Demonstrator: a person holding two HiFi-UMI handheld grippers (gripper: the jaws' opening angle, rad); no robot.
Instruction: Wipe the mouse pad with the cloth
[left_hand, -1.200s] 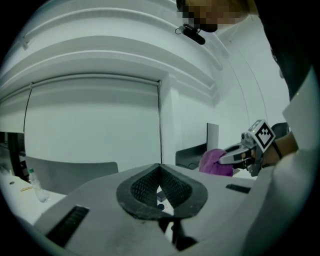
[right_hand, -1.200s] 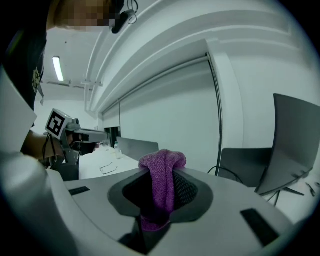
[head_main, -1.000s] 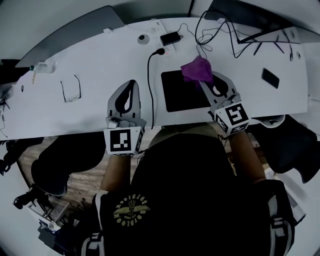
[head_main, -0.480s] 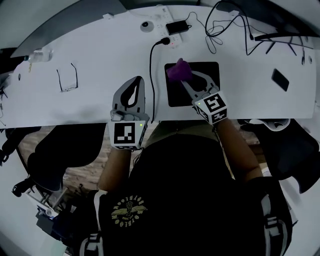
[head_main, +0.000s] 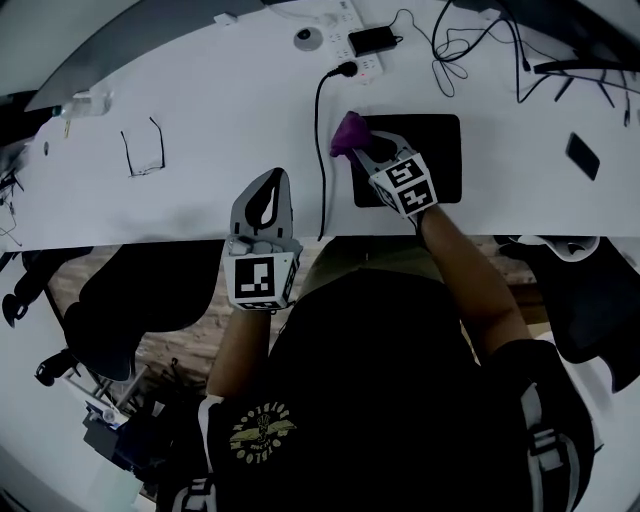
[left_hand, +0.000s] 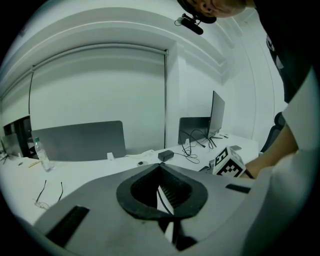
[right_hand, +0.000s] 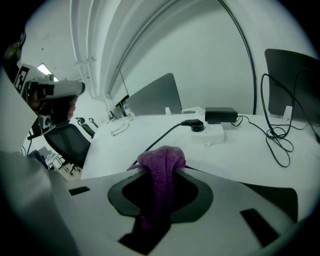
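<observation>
A black mouse pad (head_main: 425, 150) lies on the white desk (head_main: 200, 170), near its front edge. My right gripper (head_main: 357, 150) reaches over the pad's far left corner, shut on a bunched purple cloth (head_main: 349, 131). In the right gripper view the cloth (right_hand: 163, 156) bulges out past the jaw tips and hangs down between them. To the left of the pad my left gripper (head_main: 272, 178) rests over the desk's front edge. Its jaws meet at the tips (left_hand: 161, 168) with nothing between them.
A black power cable (head_main: 322, 130) runs between the two grippers up to a white power strip (head_main: 360, 66) with a black adapter (head_main: 372, 40). Glasses (head_main: 140, 150) lie far left, a phone (head_main: 582, 155) far right, tangled cables (head_main: 470, 45) at the back. Office chairs (head_main: 140, 290) stand below the desk edge.
My right gripper has carried the cloth leftward across the mouse pad, from its far right part to its far left corner. The left gripper has stayed where it was.
</observation>
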